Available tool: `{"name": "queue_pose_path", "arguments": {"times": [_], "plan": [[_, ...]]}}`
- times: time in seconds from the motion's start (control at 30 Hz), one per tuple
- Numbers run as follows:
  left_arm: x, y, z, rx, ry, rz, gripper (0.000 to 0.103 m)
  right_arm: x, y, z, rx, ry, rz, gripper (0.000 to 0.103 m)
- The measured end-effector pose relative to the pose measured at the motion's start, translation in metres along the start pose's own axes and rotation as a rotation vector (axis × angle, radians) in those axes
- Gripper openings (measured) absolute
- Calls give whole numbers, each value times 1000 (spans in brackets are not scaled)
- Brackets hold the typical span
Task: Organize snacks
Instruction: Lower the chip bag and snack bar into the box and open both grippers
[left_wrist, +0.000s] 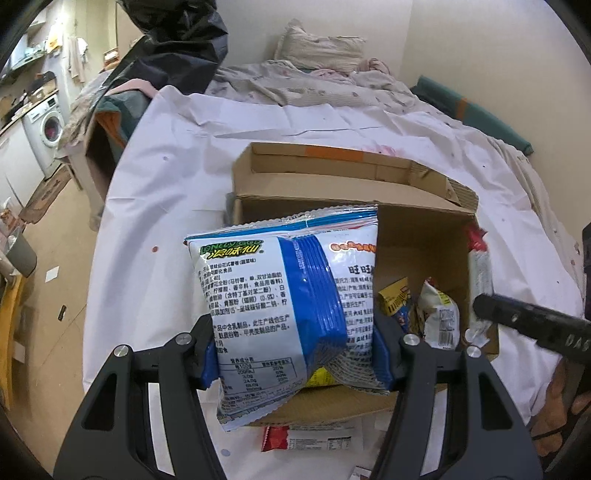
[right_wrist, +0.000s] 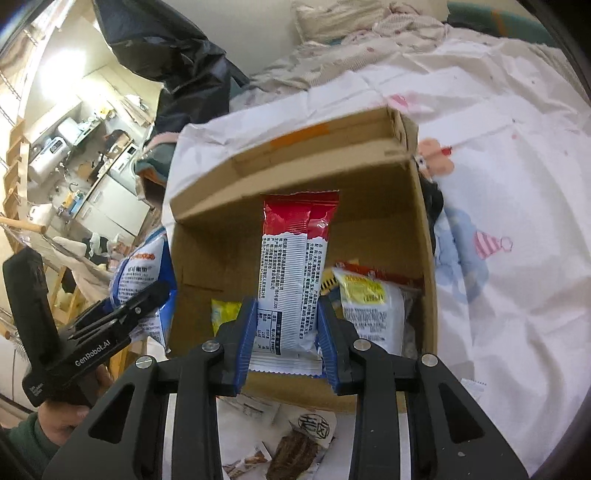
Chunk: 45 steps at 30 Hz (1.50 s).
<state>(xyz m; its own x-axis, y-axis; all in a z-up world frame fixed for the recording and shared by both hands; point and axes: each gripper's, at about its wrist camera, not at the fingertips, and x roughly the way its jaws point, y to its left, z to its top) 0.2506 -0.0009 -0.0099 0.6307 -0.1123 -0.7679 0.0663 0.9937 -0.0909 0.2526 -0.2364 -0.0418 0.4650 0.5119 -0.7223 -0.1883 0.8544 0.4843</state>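
My left gripper (left_wrist: 295, 354) is shut on a blue and white snack bag (left_wrist: 280, 295), held upright over the near left corner of an open cardboard box (left_wrist: 332, 181). My right gripper (right_wrist: 286, 354) is shut on a long red and white snack packet (right_wrist: 291, 258), standing upright above the same cardboard box (right_wrist: 295, 155). Inside the box lie several snacks, among them a yellow and white packet (right_wrist: 369, 302) and a white packet (left_wrist: 439, 317). The left gripper with its bag (right_wrist: 144, 284) shows at the left of the right wrist view. The right gripper's finger (left_wrist: 532, 325) reaches in from the right of the left wrist view.
The box sits on a bed with a white sheet (left_wrist: 166, 177). Loose snack packets (right_wrist: 295, 446) lie on the sheet in front of the box, one red and white (left_wrist: 306, 439). A black bag (left_wrist: 177, 48), a pillow (left_wrist: 321, 48) and a washing machine (left_wrist: 48, 129) lie beyond.
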Motion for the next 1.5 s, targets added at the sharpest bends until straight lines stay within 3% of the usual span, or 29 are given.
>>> {"name": "queue_pose_path", "arguments": {"times": [0.17,0.33,0.53,1.03,1.1,1.17,1.3,1.5], "plan": [[7,-4,-1,-15,-18,4,60,14,-1,-2,-8,27,-28,34],[24,-8,-6,26,38,39,60,29,5,-2,-26,56,-43,34],[24,-6,-8,3,29,29,60,43,13,-5,-50,94,-46,34],[28,-13,-12,10,69,33,66,47,16,-6,-59,105,-36,35],[27,-12,-12,0,70,25,77,46,16,-6,-48,95,-32,39],[24,-10,-12,-12,58,28,88,45,13,-6,-20,97,-21,52],[21,-9,-11,-15,49,24,90,41,6,-4,16,73,-18,75],[19,-2,-10,-42,43,19,90,39,1,-3,38,77,-14,75]]}}
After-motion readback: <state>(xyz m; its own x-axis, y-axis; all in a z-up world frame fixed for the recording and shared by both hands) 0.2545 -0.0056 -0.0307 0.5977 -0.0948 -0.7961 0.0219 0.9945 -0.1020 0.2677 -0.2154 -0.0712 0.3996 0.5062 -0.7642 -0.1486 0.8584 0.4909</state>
